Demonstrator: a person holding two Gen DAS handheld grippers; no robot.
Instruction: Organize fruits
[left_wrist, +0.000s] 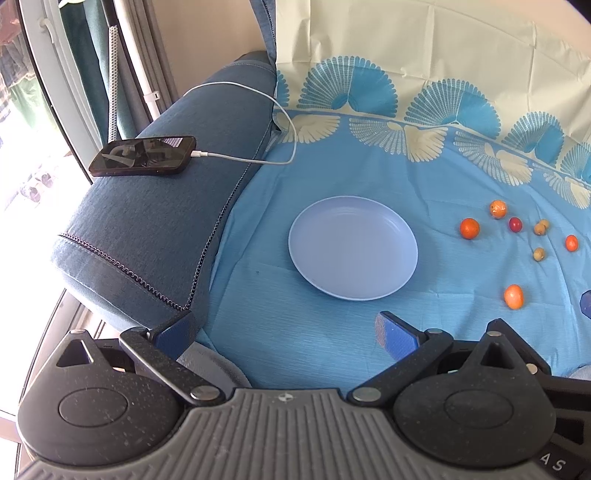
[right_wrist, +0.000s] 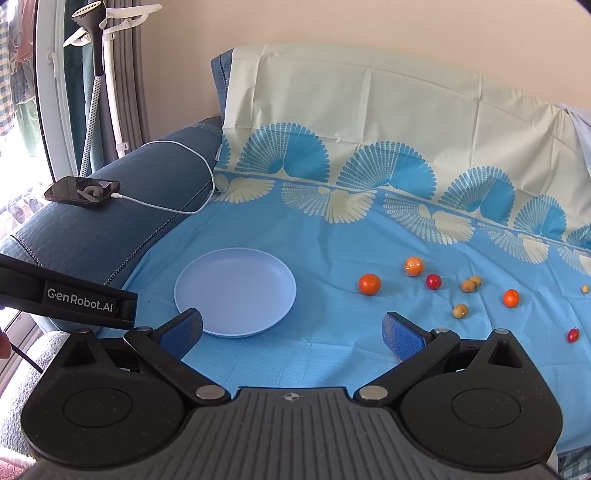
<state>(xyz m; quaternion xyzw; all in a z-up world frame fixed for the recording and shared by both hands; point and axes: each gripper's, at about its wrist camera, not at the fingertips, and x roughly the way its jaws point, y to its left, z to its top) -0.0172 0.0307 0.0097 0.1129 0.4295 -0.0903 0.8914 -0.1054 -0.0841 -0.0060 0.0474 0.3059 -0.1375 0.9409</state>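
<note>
An empty pale blue plate (left_wrist: 352, 247) (right_wrist: 235, 292) lies on the blue patterned cloth. To its right lie several loose fruits: an orange (left_wrist: 469, 228) (right_wrist: 369, 284), a paler orange (left_wrist: 498, 209) (right_wrist: 413, 266), a red fruit (left_wrist: 515, 224) (right_wrist: 433, 281), small tan fruits (left_wrist: 541, 226) (right_wrist: 471, 283), another small orange (left_wrist: 571, 243) (right_wrist: 511, 298) and an oval orange fruit (left_wrist: 513, 296). My left gripper (left_wrist: 286, 328) is open and empty, near the plate's front edge. My right gripper (right_wrist: 291, 330) is open and empty, in front of the plate and fruits.
A phone (left_wrist: 144, 156) (right_wrist: 82, 192) with a white charging cable (left_wrist: 258, 107) lies on the blue sofa armrest (left_wrist: 147, 229) at left. The left gripper's body (right_wrist: 74, 297) shows at the right view's left edge. A small red fruit (right_wrist: 573, 335) lies far right.
</note>
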